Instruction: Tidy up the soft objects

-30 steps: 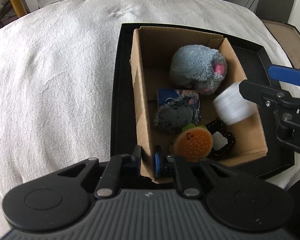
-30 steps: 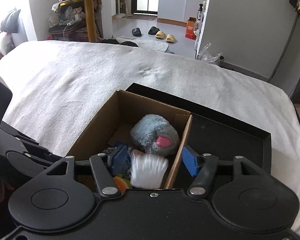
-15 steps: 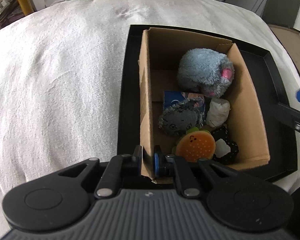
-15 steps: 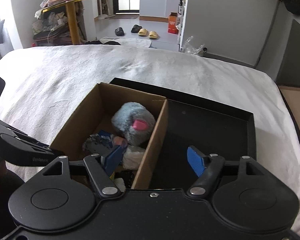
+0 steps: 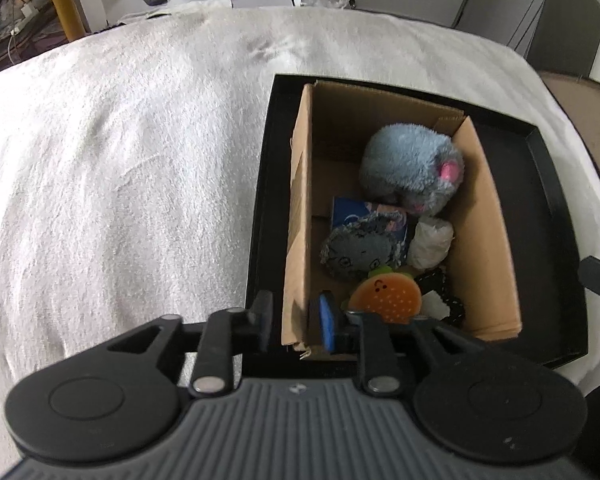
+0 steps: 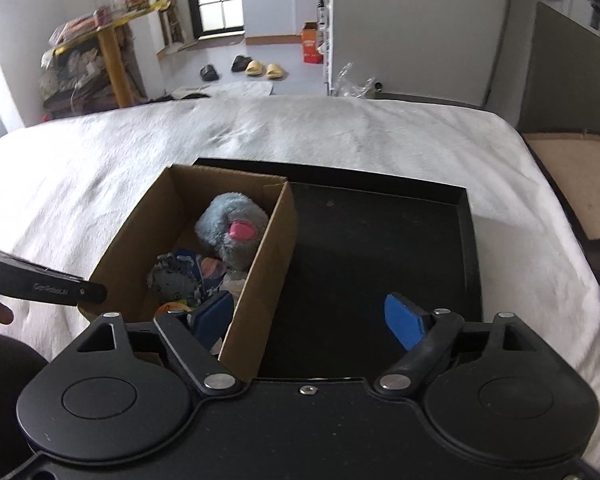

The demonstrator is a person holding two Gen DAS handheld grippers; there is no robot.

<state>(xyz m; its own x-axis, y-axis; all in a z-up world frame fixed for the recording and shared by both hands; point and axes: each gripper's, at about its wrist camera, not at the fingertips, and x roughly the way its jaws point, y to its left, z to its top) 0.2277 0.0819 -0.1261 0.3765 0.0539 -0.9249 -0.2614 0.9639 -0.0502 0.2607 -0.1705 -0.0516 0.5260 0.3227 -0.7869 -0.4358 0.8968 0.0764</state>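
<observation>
Left tongs [image 5: 294, 320] nearly closed, straddling the near-left wall of the cardboard box [image 5: 298, 216]: one finger outside the wall, the blue-padded finger inside, wall pinched between or very close to both pads. Right tongs [image 6: 312, 320] spread wide and empty, left blue pad just inside the box's right wall, right blue pad above the bare floor of the black tray [image 6: 380, 248].

Cardboard box seated in the left part of the black tray, tray lying on a bed covered with a white fuzzy blanket [image 5: 120, 168]. Inside the box, toward the far end: a grey plush mouse [image 5: 410, 168] with a pink ear. Nearer, touching one another: a grey denim-like round toy [image 5: 358, 250] lying over a dark blue printed item [image 5: 350, 210], a crumpled white soft object [image 5: 430, 242] against the right wall, an orange burger-shaped toy [image 5: 386, 296] with a small face, and a black-edged item with a white centre [image 5: 440, 304] beside it, partly hidden by the left tongs' finger.

Beyond the bed: slippers [image 6: 266, 69] on a pale floor, a yellow-legged shelf [image 6: 112, 64] piled with clutter, and a brown flat board [image 6: 572, 180] off the bed's right edge.
</observation>
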